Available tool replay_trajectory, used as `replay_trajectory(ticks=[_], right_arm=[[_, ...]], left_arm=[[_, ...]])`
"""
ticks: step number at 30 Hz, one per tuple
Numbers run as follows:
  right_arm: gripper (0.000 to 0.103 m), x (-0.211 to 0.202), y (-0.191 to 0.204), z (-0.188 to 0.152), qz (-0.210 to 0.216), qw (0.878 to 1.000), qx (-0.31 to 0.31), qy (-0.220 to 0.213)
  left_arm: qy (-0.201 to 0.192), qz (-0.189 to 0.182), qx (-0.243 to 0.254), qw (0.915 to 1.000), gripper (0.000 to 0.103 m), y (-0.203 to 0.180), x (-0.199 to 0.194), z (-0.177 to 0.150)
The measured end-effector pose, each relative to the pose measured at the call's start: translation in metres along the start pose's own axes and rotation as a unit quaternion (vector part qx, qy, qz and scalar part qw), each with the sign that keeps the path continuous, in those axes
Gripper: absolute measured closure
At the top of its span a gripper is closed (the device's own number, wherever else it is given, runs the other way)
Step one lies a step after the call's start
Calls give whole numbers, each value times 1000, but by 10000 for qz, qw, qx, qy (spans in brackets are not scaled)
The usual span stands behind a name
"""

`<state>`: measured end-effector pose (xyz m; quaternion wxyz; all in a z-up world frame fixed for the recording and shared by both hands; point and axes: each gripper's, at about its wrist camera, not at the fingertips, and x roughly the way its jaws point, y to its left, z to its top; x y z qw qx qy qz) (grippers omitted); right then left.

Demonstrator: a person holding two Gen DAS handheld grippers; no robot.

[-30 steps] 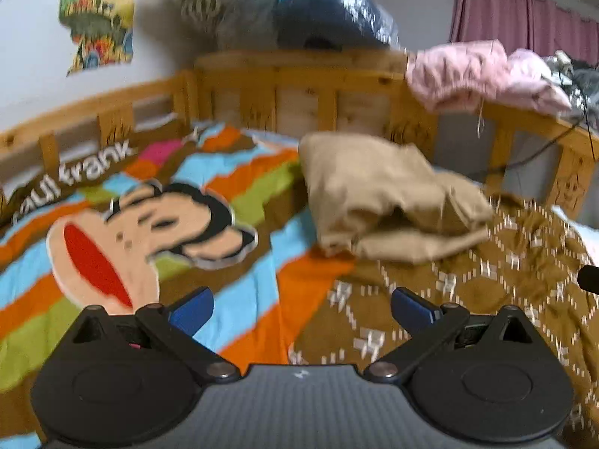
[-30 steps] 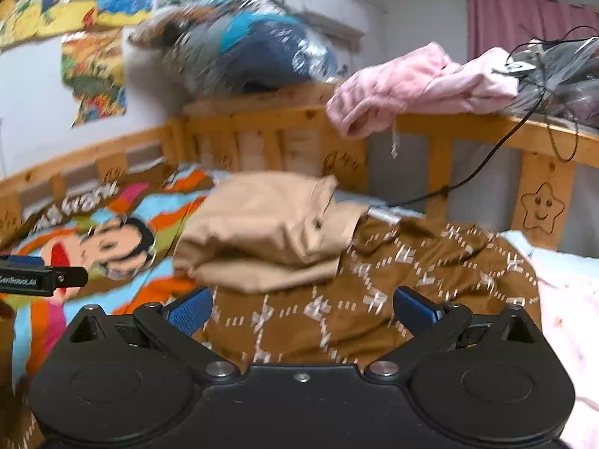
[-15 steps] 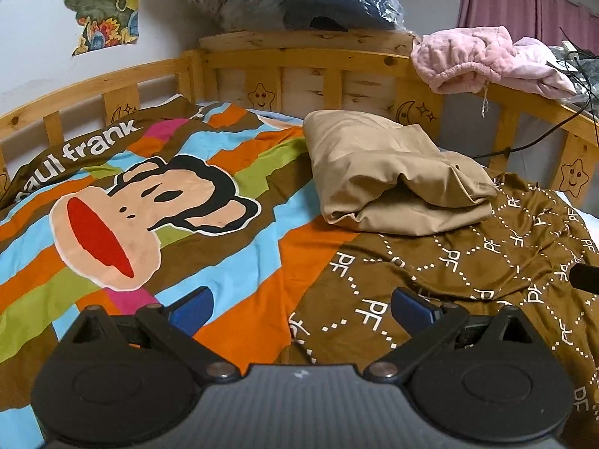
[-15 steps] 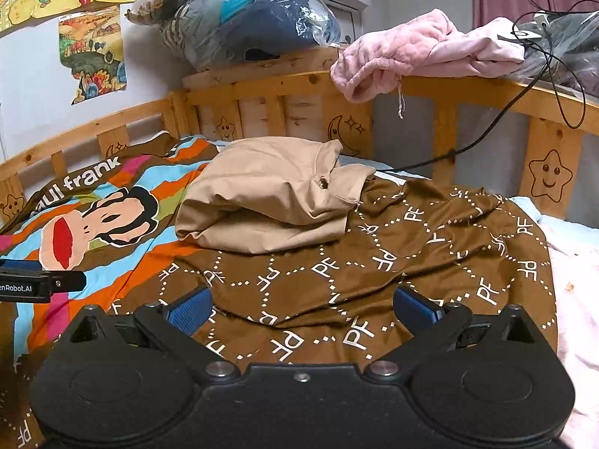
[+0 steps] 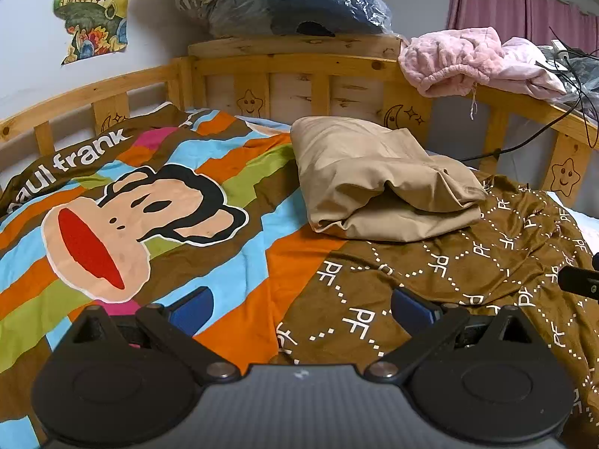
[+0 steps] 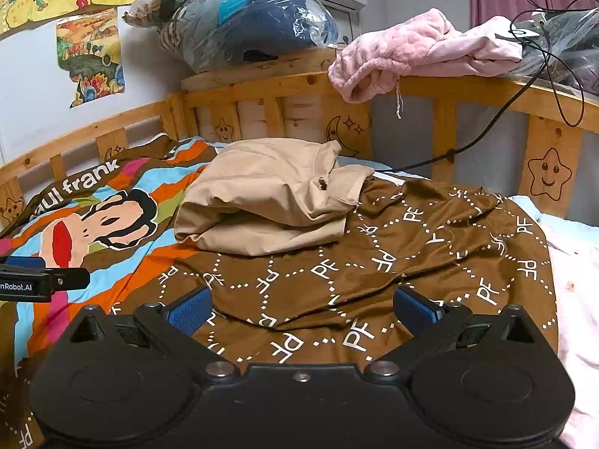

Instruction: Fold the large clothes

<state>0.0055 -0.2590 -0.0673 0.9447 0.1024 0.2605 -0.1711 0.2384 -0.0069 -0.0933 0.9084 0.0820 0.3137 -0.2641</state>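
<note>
Folded beige cotton garment point(image 5: 382, 183) lying at the far end of the striped cartoon blanket point(image 5: 149, 202), against the wooden rail point(image 5: 299, 63). Sharper than a second ago: motion settled. Left gripper point(image 5: 299, 305) and right gripper point(image 6: 301, 307) spread wide, empty. Folding seemingly done.

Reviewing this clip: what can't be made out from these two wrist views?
- Beige folded garment: its kind and underside, hidden by its own folds in both views.
- Brown PF blanket: near edge covered by the right gripper body.
- Left gripper: body hides the bedding below it.
- Bagged bundle: contents blurred by plastic glare.
</note>
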Motion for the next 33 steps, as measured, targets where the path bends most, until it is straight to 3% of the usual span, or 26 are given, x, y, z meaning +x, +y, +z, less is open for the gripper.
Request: replay_trajectory(ticks=[33], right_arm=[[1, 6, 2, -3, -26, 9999, 48, 95]], left_arm=[[-60, -89, 33, 9999, 0, -3, 1, 3]])
